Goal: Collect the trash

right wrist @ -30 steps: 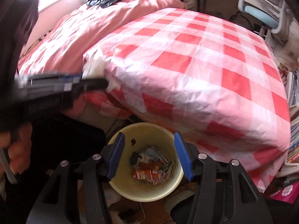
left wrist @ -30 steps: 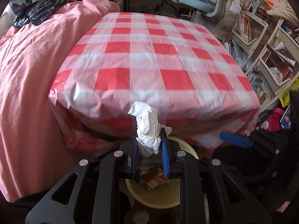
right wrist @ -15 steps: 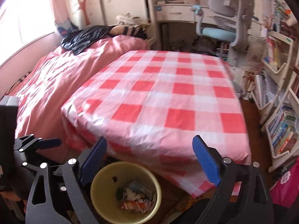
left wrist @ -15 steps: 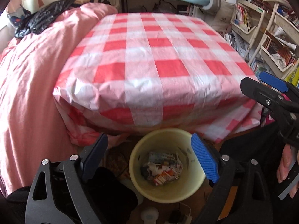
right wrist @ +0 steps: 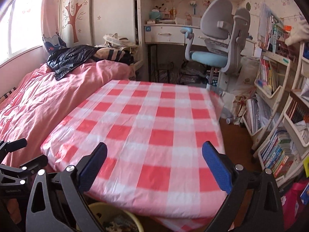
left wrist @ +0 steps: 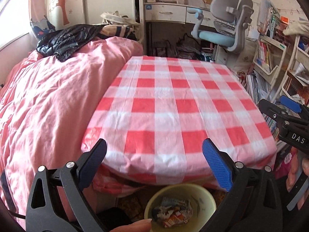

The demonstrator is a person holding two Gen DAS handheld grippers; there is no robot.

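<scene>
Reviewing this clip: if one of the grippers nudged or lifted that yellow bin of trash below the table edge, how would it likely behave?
The yellow bin looks like thin plastic, so probably light and easy to slide. It holds only crumpled paper and wrappers, which likely add little weight. Being round with an open top, it might tip and spill if pushed high on its rim; a low push seems safer.

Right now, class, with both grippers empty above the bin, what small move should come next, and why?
Probably turn to scan the room for more litter: the checked tablecloth shows nothing left, the yellow bin holds the scraps, and the jaws of both grippers are opening, empty.
</scene>
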